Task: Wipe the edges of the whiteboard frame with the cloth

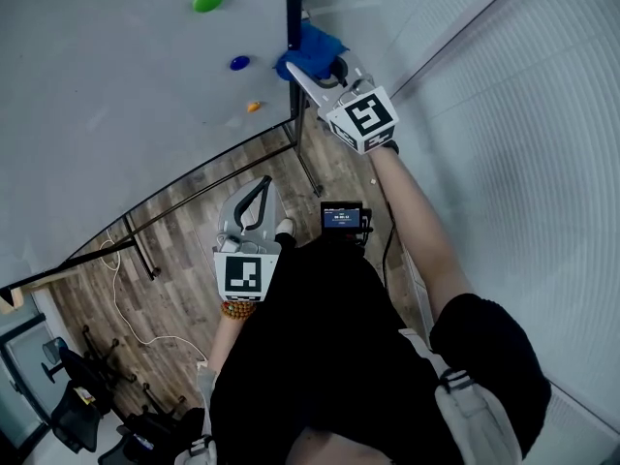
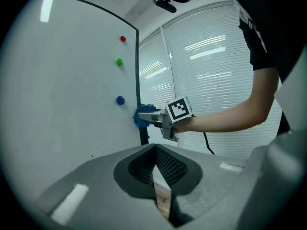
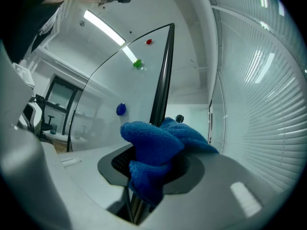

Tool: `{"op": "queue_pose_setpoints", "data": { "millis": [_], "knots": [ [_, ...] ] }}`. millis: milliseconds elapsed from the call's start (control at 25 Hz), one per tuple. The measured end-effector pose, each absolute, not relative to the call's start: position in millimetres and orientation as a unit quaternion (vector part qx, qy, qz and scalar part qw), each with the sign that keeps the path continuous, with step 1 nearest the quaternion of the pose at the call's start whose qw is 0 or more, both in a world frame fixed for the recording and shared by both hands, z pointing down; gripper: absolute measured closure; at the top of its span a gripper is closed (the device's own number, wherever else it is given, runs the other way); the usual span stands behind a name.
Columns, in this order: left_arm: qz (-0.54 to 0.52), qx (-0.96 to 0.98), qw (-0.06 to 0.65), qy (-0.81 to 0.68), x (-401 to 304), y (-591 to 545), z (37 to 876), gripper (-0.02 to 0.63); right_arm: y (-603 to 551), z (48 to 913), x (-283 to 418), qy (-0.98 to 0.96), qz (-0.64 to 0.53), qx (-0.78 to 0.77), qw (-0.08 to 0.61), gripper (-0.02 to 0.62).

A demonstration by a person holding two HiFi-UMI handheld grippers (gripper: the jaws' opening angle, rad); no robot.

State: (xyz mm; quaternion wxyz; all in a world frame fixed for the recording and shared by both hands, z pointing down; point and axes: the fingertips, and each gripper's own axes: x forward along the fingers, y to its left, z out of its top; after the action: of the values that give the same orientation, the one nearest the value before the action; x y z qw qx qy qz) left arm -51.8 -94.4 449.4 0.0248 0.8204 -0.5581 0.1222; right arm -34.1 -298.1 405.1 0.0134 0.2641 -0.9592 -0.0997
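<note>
Against the whiteboard frame [image 3: 163, 80], the right tool [image 3: 151, 166] grips the cloth [image 3: 156, 143]; the left tool [image 2: 154, 164] sits closed.

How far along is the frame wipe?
Done: the cloth is clamped in the right gripper. In hand: it presses on the whiteboard's dark upright edge, near the blue magnet. Left: no clean or dirty stretch shows, so count the rest of that edge and the other edges as open. The left gripper is shut, empty, off the board.
</note>
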Motion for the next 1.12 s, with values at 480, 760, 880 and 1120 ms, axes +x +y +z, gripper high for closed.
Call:
{"op": "queue_pose_setpoints", "data": {
  "millis": [480,760,880,1120],
  "knots": [
    [0.113,0.824,0.029,-0.555,-54.8,-88.8,449.6,0.606,-295.3,451.9,-31.7,-0.929,-0.173,0.301,0.128,0.463],
    [0.098,0.824,0.023,-0.558,-63.1,-81.7,446.0,0.606,-296.0,460.2,-23.7,-0.912,-0.139,0.377,0.085,0.446],
    [0.095,0.82,0.023,-0.564,-73.8,-78.7,446.4,0.606,-298.9,470.1,-18.7,-0.913,-0.099,0.388,0.072,0.439],
    [0.093,0.824,0.023,-0.559,-78.7,-78.6,446.2,0.606,-299.6,471.0,-18.0,-0.911,-0.069,0.403,0.056,0.442]
  ]
}}
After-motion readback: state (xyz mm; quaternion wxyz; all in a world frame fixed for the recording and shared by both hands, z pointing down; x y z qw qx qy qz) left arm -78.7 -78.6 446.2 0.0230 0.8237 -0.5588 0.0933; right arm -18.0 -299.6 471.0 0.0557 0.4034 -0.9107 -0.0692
